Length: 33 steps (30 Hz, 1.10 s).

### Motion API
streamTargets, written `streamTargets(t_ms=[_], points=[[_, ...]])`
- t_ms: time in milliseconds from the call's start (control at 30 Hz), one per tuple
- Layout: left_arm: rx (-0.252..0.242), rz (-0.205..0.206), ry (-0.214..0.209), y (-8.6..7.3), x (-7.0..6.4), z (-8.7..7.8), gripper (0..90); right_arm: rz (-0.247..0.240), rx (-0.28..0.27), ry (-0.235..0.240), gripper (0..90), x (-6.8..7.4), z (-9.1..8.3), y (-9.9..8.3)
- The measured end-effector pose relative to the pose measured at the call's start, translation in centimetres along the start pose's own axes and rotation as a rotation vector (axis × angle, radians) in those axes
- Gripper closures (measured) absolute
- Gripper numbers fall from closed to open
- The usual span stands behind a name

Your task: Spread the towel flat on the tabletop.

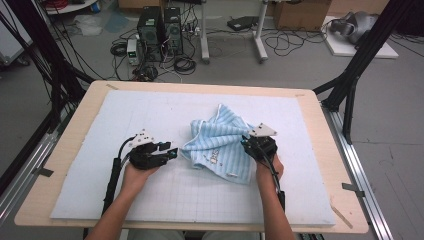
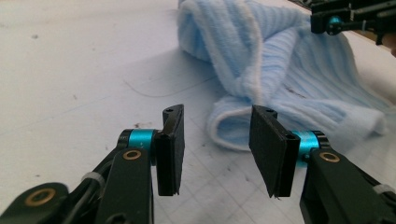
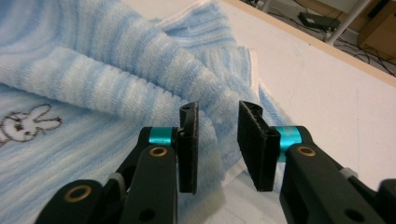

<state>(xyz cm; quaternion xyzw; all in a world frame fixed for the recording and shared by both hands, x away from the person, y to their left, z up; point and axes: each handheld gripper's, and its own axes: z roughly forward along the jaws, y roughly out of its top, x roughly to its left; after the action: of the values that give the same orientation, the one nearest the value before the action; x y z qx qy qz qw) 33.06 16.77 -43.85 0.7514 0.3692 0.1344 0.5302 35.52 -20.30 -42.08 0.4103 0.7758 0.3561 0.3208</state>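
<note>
While one crumpled blue towel (image 1: 220,145) lies mid-mat (image 1: 150,115), two grippers flank it. Left gripper (image 2: 217,149), jaws apart, stops just short of the rolled hem; right gripper (image 3: 217,144), jaws also apart, straddles a fold at the far edge. If the right one closes here, it would likely pinch several layers, and the towel may bunch instead of spreading. One table (image 1: 75,125), one mat.

The towel (image 1: 222,142) lies on the mat (image 1: 150,200), just right of the frame's centre. The left gripper (image 1: 170,150) sits just beside its left edge, the right gripper (image 1: 246,141) over its right edge.
</note>
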Motion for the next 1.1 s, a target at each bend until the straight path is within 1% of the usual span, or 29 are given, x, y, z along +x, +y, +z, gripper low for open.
streamTargets(t_ms=[33,67,100,167,267,300,367,433,467,500,533,567,600,633,667,700,767,833,900,967,1033,1100], points=[[-0.004,0.006,-0.009,-0.1,-0.1,0.0,57.5,-0.002,-0.009,0.002,66.4,-0.1,-0.2,-0.1],[0.005,0.011,-0.020,-0.3,-0.2,0.1,59.5,0.005,-0.015,0.005,65.7,-0.1,-0.4,-0.2],[0.018,0.016,-0.037,-0.4,-0.3,0.3,62.9,0.003,-0.017,0.006,65.3,-0.2,-0.6,-0.3],[0.040,0.048,-0.063,-0.6,-0.7,0.8,72.8,0.008,-0.021,0.006,63.8,-0.3,-0.9,-0.5],[0.062,0.085,-0.091,-0.6,-1.6,1.7,77.1,0.019,-0.029,0.007,63.2,-0.5,-1.2,-0.8],[0.072,0.099,-0.096,-0.6,-1.9,2.1,77.0,0.022,-0.029,0.009,63.2,-0.5,-1.3,-0.8],[0.104,0.124,-0.081,-0.3,-2.3,2.8,73.4,0.028,-0.030,0.009,63.1,-0.6,-1.3,-0.9],[0.131,0.127,-0.071,0.0,-2.5,3.6,65.3,0.025,-0.033,0.012,63.1,-0.6,-1.3,-1.0],[0.144,0.137,-0.058,0.2,-2.6,4.0,63.5,0.028,-0.033,0.014,63.1,-0.6,-1.4,-1.0],[0.155,0.137,-0.049,0.4,-2.7,4.4,61.3,0.029,-0.033,0.011,63.2,-0.6,-1.4,-1.0],[0.172,0.141,-0.046,0.5,-2.8,4.7,58.6,0.031,-0.036,0.013,63.2,-0.6,-1.4,-1.0],[0.196,0.149,-0.034,0.5,-2.9,5.2,56.5,0.031,-0.036,0.014,63.2,-0.6,-1.4,-1.1],[0.211,0.159,-0.027,0.5,-3.1,5.5,56.5,0.030,-0.037,0.015,63.2,-0.7,-1.4,-1.1],[0.244,0.178,-0.018,0.6,-3.3,5.9,57.1,0.032,-0.037,0.016,63.2,-0.7,-1.4,-1.1],[0.246,0.197,-0.004,0.6,-3.5,6.0,57.6,0.034,-0.036,0.018,63.2,-0.8,-1.5,-1.2],[0.248,0.202,-0.005,0.7,-3.5,6.1,59.7,0.035,-0.035,0.017,63.2,-0.9,-1.5,-1.2],[0.244,0.200,-0.010,0.6,-3.5,6.1,67.3,0.039,-0.034,0.020,63.2,-1.0,-1.5,-1.3],[0.245,0.197,-0.021,0.6,-3.5,6.0,82.1,0.042,-0.036,0.020,63.2,-1.0,-1.6,-1.4],[0.251,0.194,-0.029,0.7,-3.4,5.9,85.3,0.039,-0.033,0.020,63.2,-1.1,-1.6,-1.4],[0.255,0.182,-0.043,0.7,-3.1,5.5,85.8,0.043,-0.032,0.024,63.2,-1.0,-1.7,-1.5],[0.258,0.178,-0.049,0.6,-2.8,4.9,85.8,0.037,-0.031,0.029,63.2,-1.0,-1.8,-1.5],[0.261,0.181,-0.061,0.6,-2.2,3.9,85.8,0.031,-0.030,0.031,63.2,-0.8,-1.8,-1.4]])
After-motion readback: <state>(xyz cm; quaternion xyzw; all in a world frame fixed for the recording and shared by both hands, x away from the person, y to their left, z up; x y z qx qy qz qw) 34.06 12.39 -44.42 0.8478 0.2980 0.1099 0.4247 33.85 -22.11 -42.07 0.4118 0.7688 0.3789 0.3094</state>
